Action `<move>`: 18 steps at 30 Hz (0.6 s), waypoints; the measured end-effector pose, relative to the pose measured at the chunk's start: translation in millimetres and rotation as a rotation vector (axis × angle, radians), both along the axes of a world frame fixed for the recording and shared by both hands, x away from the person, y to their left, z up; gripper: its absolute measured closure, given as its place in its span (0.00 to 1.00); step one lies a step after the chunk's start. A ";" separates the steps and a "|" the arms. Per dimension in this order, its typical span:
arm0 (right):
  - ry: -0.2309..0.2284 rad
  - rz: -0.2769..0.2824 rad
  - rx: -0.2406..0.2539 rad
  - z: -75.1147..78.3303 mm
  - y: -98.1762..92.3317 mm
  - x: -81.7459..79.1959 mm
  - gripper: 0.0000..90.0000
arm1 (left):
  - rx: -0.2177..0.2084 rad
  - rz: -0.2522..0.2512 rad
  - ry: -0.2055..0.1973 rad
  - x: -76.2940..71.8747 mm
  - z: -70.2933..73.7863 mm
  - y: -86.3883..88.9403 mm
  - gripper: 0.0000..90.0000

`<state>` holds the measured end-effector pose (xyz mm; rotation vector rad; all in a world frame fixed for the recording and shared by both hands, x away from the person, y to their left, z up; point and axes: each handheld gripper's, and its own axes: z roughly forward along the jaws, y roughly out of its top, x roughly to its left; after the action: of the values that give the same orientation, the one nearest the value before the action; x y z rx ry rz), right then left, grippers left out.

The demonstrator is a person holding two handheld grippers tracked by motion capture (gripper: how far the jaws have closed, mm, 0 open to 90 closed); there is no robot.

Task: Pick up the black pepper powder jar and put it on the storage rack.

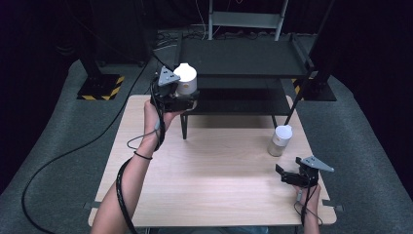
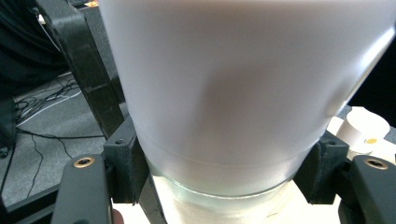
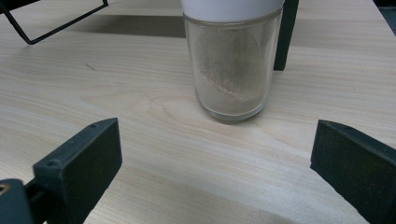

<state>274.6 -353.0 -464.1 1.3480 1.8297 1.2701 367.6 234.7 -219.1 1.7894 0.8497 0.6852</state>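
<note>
Two jars counted, both glass with white lids. Two sets of tongs, one per hand. One black two-tier shelf rack (image 1: 243, 63) standing at the far edge of the wooden surface (image 1: 214, 180).

Jar one (image 1: 185, 79): held up off the surface by the left tongs (image 1: 181, 100), at the front left corner of the rack, about level with its upper tier. In the left gripper view the white lid (image 2: 243, 79) looms very close, and the two black jaws press against the jar from either side just below the lid's lower edge, closed on it. A strip of clear glass shows under the lid.

Jar two (image 3: 232, 60): upright on the surface, right side, near the rack's right front leg. Pale powder inside, banked higher on one side (roughly half full, hard to judge). It also shows small in the left gripper view, at the right edge.

Right tongs (image 1: 287, 176): low over the surface, near the right front corner, jaws spread wide with nothing between them. Jar two stands ahead of them, apart, not touched.
</note>
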 end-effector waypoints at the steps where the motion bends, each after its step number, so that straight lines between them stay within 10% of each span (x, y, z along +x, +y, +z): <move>1: 0.000 -0.001 0.000 0.1 0.1 0.0 0.01 | -0.001 0.000 -0.001 -0.3 1.1 0.1 0.34; 18: 0.001 -0.002 -0.001 0.1 0.5 -0.2 0.01 | -0.015 -0.015 -0.011 -1.3 15.9 -0.3 0.34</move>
<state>274.4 -352.4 -463.9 1.3498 1.8282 1.2676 366.3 234.4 -203.2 1.7753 0.8312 0.6772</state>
